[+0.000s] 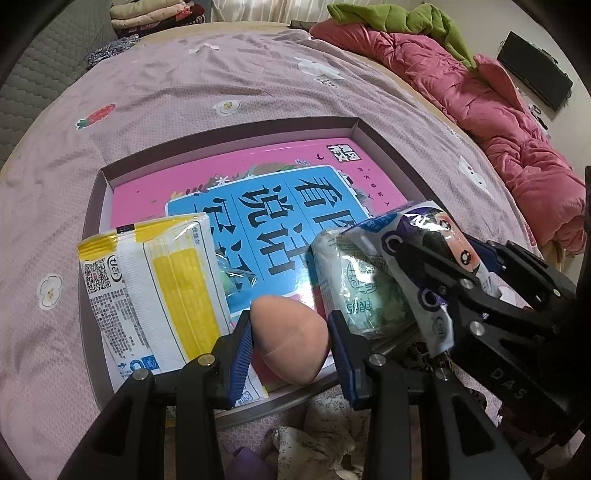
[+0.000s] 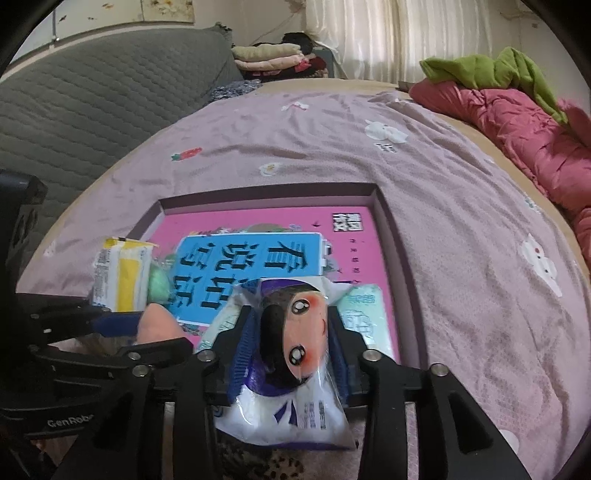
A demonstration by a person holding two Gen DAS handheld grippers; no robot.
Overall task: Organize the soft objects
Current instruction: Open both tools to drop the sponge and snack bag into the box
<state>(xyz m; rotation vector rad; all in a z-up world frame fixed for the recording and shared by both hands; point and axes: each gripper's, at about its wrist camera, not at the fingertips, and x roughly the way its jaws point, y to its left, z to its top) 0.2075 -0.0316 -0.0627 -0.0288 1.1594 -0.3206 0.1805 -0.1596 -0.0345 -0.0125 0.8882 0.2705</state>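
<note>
My left gripper (image 1: 291,350) is shut on a peach egg-shaped sponge (image 1: 291,339), held over the near edge of a shallow box (image 1: 236,127) with a pink and blue book (image 1: 295,192) in it. My right gripper (image 2: 291,350) is shut on a white and purple packet with a cartoon face (image 2: 295,332), over the box's near right part; it also shows in the left wrist view (image 1: 436,236). A yellow and white tissue pack (image 1: 159,295) lies in the box at the near left. A green-printed pack (image 1: 354,288) lies at the near right.
The box rests on a lilac bedspread (image 1: 184,92). A pink quilt (image 1: 498,110) with a green cloth (image 1: 399,18) lies along the right side. A grey quilted sofa (image 2: 92,110) and folded clothes (image 2: 273,55) stand behind. Patterned fabric (image 1: 325,435) lies under my grippers.
</note>
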